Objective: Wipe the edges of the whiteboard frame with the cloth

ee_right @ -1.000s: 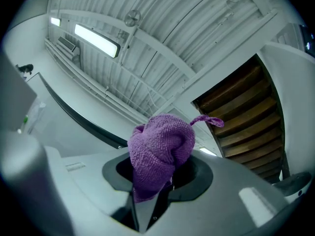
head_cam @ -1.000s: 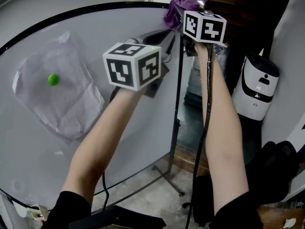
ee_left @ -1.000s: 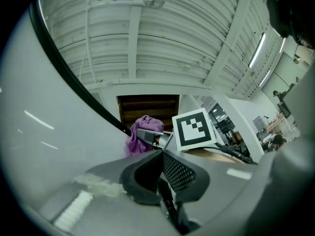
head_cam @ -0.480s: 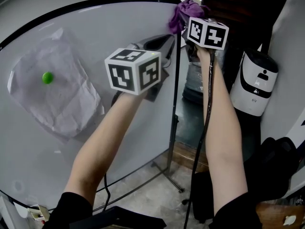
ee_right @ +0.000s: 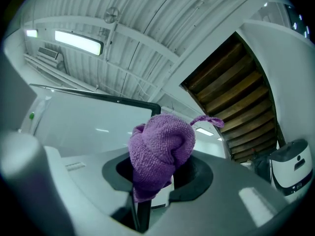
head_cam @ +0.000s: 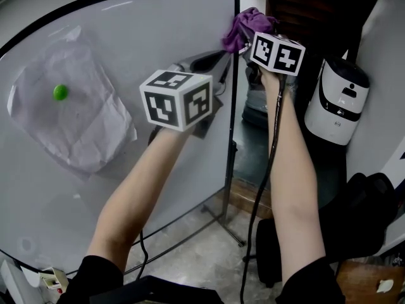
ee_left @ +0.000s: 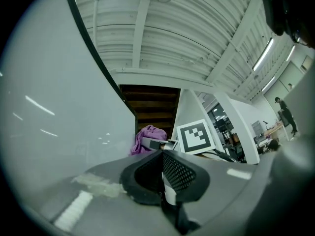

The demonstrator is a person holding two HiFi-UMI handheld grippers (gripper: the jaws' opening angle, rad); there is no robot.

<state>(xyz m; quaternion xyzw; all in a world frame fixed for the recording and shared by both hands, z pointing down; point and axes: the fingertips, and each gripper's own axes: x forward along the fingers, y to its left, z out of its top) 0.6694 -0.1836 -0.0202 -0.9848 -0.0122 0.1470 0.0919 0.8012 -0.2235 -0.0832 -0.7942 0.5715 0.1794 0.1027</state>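
Purple cloth (ee_right: 160, 151) is sitting by the top right corner of the whiteboard frame (head_cam: 235, 75) | right claw (ee_right: 156, 178) is pinching it | left claw (ee_left: 165, 181) is pressing together, empty | tip: pressing cloth flat on the edge, sliding slowly.

Head camera is looking steeply down at the whiteboard (head_cam: 158, 37) from nearby. Both gripper cameras are pointing upward at close range, sharing the whiteboard's top corner and the cloth (ee_right: 160, 151).
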